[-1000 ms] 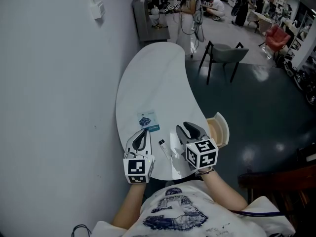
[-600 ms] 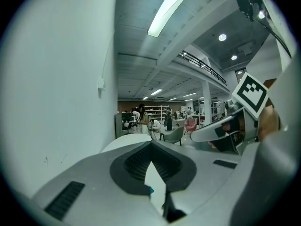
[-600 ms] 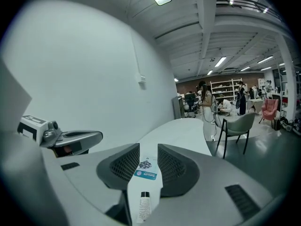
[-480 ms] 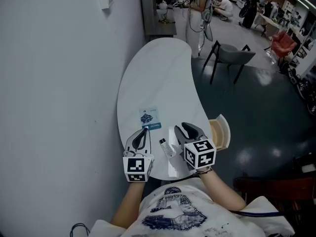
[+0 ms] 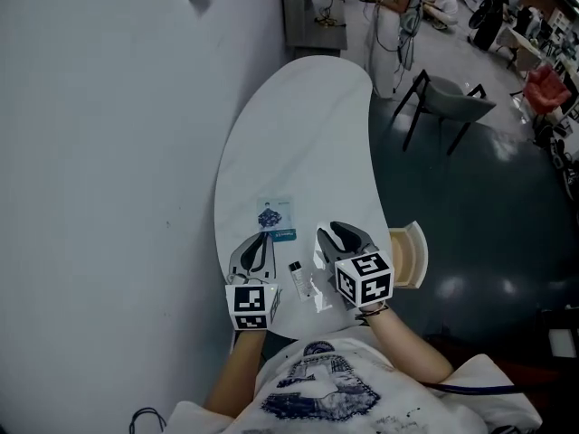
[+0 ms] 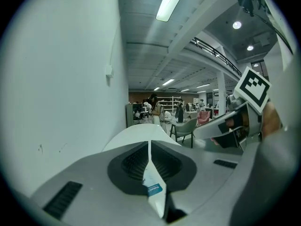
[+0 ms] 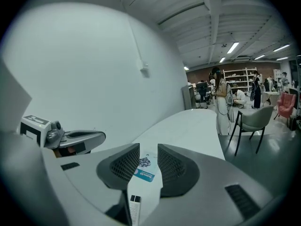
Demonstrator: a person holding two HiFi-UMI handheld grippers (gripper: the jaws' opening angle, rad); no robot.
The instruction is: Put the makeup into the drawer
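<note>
Makeup = small white tube with a black cap (image 5: 298, 277), lying flat on the white kidney-shaped table (image 5: 298, 143) near the front edge, between the two grippers and touching neither. A flat pale sachet with a dark print and blue label strip (image 5: 274, 217) lies on the table just beyond the jaw tips. The tube looks light, stiff and smooth, so it is likely to roll or squirt out of a pinch; best taken across mid-body, not at the cap. The sachet looks thin and floppy and sits flush on the top, so it is hard to get under; pinch one edge. Left gripper (image 5: 261, 240): jaws pressed together, nothing held; the sachet only shows through the gap below. Right gripper (image 5: 331, 234): jaws spread, nothing between the pads; sachet ahead, tube under its left jaw. The light wooden drawer (image 5: 409, 256) is pulled open past the table's right edge, beside the right gripper.
</note>
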